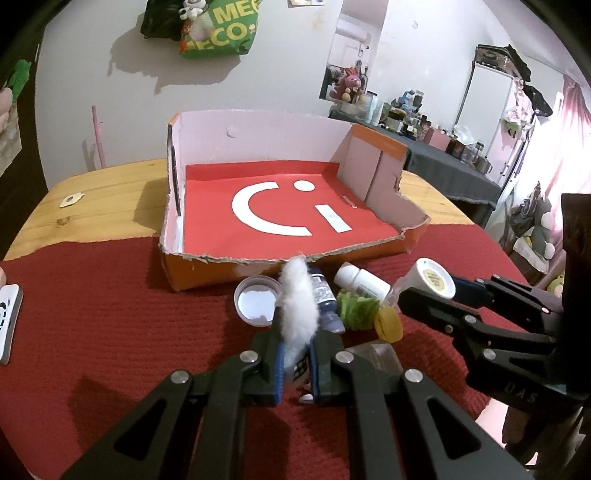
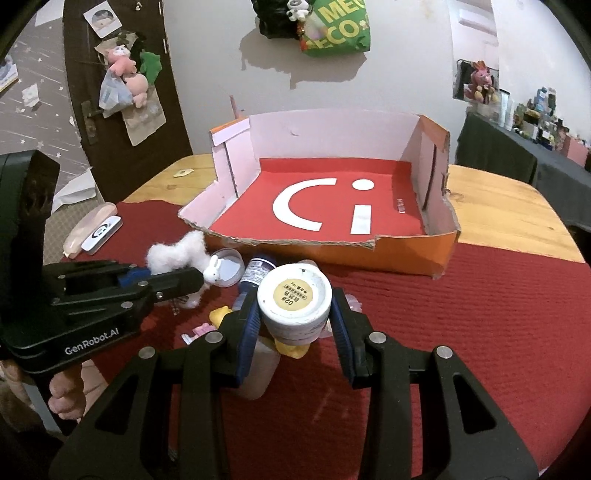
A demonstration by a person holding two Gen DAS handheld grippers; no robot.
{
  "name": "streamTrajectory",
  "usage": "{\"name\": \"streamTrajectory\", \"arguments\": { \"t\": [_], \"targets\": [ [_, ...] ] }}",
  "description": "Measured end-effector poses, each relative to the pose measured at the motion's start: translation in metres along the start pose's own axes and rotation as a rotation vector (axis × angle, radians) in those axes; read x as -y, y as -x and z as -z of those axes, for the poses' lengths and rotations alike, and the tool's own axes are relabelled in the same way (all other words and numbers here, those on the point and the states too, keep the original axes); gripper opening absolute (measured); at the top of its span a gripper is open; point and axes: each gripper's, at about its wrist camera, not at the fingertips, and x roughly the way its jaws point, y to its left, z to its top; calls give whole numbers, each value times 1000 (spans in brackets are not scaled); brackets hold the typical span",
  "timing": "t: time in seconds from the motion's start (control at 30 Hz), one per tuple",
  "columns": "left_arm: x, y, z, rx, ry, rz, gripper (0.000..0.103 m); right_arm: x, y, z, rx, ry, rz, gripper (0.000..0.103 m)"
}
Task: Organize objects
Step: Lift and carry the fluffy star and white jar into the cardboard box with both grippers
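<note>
While the left gripper [image 1: 295,363] pinches a fluffy white tuft [image 1: 298,299] between blue pads pressed nearly together, the right gripper [image 2: 295,321] clamps a round white jar [image 2: 293,298] by its sides, its flat base with a tan label facing the camera. From the right wrist view the tuft is soft, fibrous wool with a small white rabbit figure [image 2: 212,273] at its end.

Just beyond the left fingers lies a loose cluster: a shallow clear plastic lid [image 1: 257,300], a dark blue bottle [image 1: 325,301], a smooth white bottle [image 1: 360,282] on its side, a green fuzzy ball [image 1: 357,309] and a yellow ridged disc [image 1: 388,324]. Below the right fingers lies a pale translucent bottle [image 2: 260,373].

Farther ahead of both pairs of fingers stands a low cardboard box [image 1: 207,275], orange outside, with ragged torn edges, pale inner walls and a red floor printed with white curved shapes.

Everything rests on a ribbed dark red cloth [image 1: 110,314] that covers the near part of a pale wooden table [image 1: 110,192]. Behind it is a white wall, where a green bag [image 1: 218,29] hangs.
</note>
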Motion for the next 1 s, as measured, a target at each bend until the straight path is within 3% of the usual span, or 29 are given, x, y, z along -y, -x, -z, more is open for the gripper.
{"name": "streamTrajectory", "arguments": {
  "t": [1.0],
  "targets": [
    [-13,-14,-54,46,12,6,9,14,-18,-44,-2,-17,-39,35]
  ]
}}
